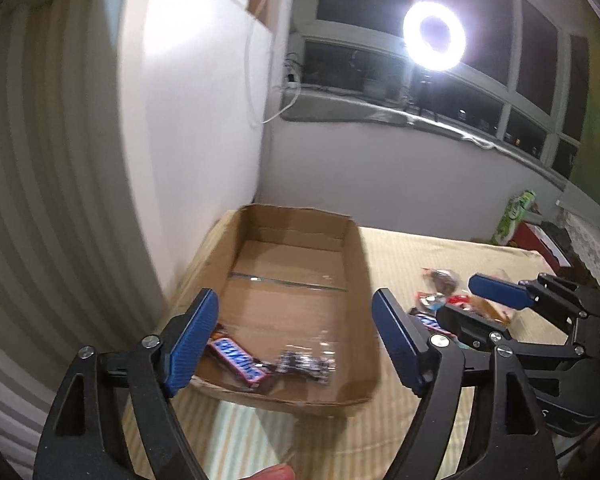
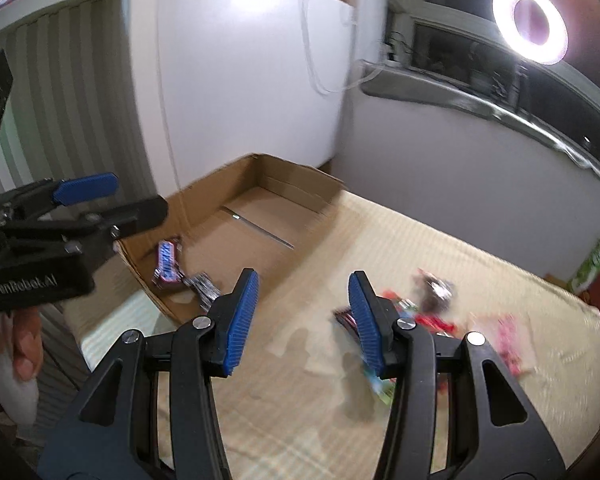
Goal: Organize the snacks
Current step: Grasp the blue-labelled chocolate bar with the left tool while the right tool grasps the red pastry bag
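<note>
Brown corrugated cardboard forms the landmark: a shallow open box (image 1: pixel 284 280) on a pale striped cloth (image 1: pixel 419 264). All positions below are given relative to this box.

Left of the box: a striped wall and a white panel. Above the box's near left corner hangs the left gripper (image 1: pixel 296 344), its blue pads spread wide with nothing between them.

Inside the box, at the near left corner: a brown bar with blue lettering (image 1: pixel 238 358) and, just beside it on the right, a small dark wrapped sweet (image 1: pixel 305 364). The bar's long axis runs on a diagonal across that corner, one end toward the left wall, the other toward the near wall. The rest of the floor is bare save for a tape seam.

Right of the box, over the cloth: the right gripper (image 2: pixel 301 316), pads apart and pinching nothing, aimed at the loose snack pile (image 2: pixel 435 312). The pile sits near the box's right wall but clear of it: red, pink and dark wrappers, too blurred to give each one's direction.

Far right, well apart from the box: a green packet (image 1: pixel 515 216) standing upright.

Handling, as a judgement: the wrapped pieces look light, with slick crinkly film over firm bars or soft contents. A bar is best taken across its short width at mid-length, pads on the flat faces; twisted sweets, by the body and not the tail.
</note>
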`<move>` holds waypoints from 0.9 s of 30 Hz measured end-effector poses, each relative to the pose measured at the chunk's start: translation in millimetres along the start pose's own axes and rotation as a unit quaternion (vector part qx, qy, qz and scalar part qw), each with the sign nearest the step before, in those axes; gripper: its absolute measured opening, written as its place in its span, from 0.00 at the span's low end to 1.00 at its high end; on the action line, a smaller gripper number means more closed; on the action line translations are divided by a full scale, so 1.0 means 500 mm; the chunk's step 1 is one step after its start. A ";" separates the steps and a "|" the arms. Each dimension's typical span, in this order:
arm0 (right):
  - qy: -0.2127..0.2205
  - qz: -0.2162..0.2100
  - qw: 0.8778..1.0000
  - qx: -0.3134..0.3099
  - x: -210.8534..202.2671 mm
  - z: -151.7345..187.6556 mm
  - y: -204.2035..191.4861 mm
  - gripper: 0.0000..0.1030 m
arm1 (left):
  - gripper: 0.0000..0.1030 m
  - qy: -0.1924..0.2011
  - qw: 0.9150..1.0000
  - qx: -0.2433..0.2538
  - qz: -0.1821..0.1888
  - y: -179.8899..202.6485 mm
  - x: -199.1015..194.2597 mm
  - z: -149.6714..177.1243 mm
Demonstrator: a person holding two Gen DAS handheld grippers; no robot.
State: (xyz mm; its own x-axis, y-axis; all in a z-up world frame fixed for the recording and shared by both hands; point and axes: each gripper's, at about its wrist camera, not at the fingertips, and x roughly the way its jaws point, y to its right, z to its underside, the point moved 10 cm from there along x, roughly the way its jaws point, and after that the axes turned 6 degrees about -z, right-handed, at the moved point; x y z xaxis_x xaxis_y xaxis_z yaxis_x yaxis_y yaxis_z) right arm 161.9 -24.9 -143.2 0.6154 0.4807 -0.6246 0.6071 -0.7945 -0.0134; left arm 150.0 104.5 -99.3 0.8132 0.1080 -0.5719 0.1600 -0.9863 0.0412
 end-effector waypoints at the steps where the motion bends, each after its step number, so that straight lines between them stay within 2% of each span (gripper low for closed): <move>1: 0.000 0.006 1.000 0.008 -0.013 0.013 0.019 0.48 | 0.77 0.000 1.000 0.003 0.002 0.010 -0.002 0.001; 11: -0.007 0.044 0.996 0.077 -0.100 0.128 0.173 0.48 | 0.78 -0.011 0.998 0.058 0.034 0.169 0.003 0.021; 18: -0.018 0.043 0.994 0.099 -0.106 0.182 0.220 0.48 | 0.78 -0.038 0.994 0.085 0.054 0.266 0.026 0.062; 27: -0.035 0.030 0.993 0.111 -0.066 0.208 0.247 0.48 | 0.78 -0.077 0.990 0.099 0.060 0.311 0.081 0.109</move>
State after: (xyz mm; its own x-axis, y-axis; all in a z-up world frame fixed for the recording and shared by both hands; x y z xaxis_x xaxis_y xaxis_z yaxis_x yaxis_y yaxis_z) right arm 164.4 -177.5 -205.6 0.6059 0.4095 -0.6820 0.4399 -0.8868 -0.1417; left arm 177.2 -51.4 -160.7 0.7223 -0.0161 -0.6914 -0.0570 -0.9977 -0.0363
